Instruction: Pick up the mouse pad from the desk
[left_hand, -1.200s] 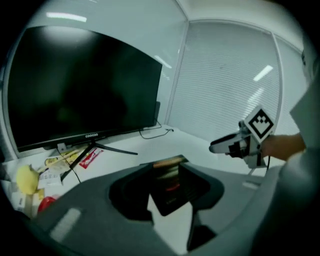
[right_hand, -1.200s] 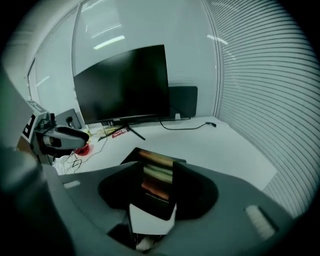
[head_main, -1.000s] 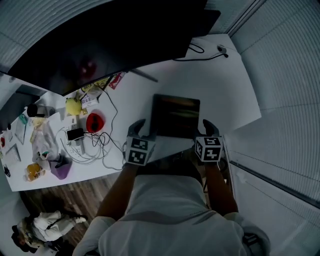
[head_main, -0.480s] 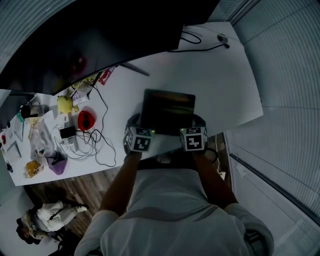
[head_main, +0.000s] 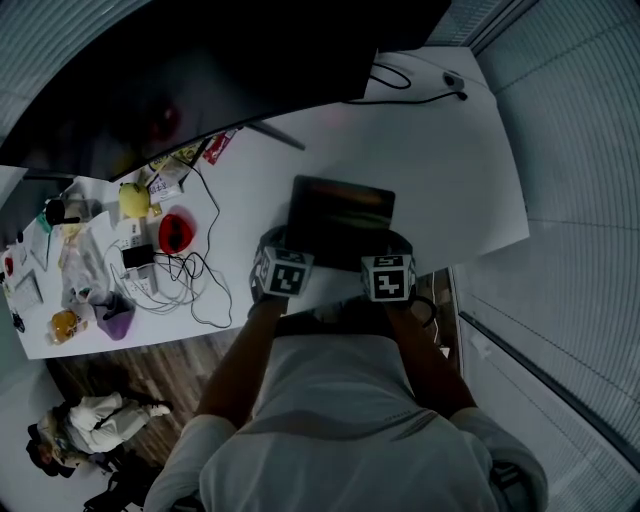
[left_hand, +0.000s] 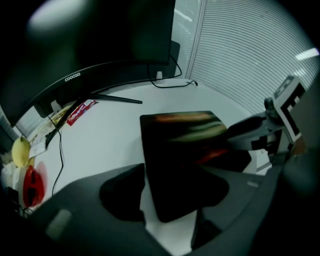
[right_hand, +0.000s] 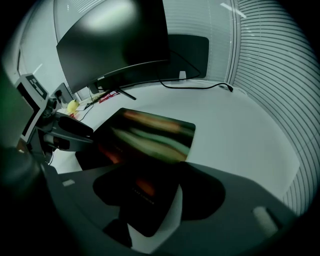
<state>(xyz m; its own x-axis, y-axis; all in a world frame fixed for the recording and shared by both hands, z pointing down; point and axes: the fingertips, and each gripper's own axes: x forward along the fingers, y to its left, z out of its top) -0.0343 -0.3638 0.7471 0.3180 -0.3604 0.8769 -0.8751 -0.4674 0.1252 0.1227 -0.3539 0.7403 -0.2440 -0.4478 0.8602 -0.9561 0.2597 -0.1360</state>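
Fingers (left_hand: 120, 192) of the left gripper (head_main: 272, 248) are spread but closing around the near left corner of the mouse pad (head_main: 340, 218), not yet pinching it. The right gripper (head_main: 400, 245) does the same at the near right corner. In the head view, the mouse pad lies flat on the white table (head_main: 450, 170) at frame centre, just above both grippers. Its longer side seems to run left to right, and neither hand is nearer.

L gripper (left_hand: 169, 200) & R gripper (right_hand: 162, 198) now lower, closer in at mouse pad (head_main: 342, 215) near corners; jaws closing, a corner between each pair.
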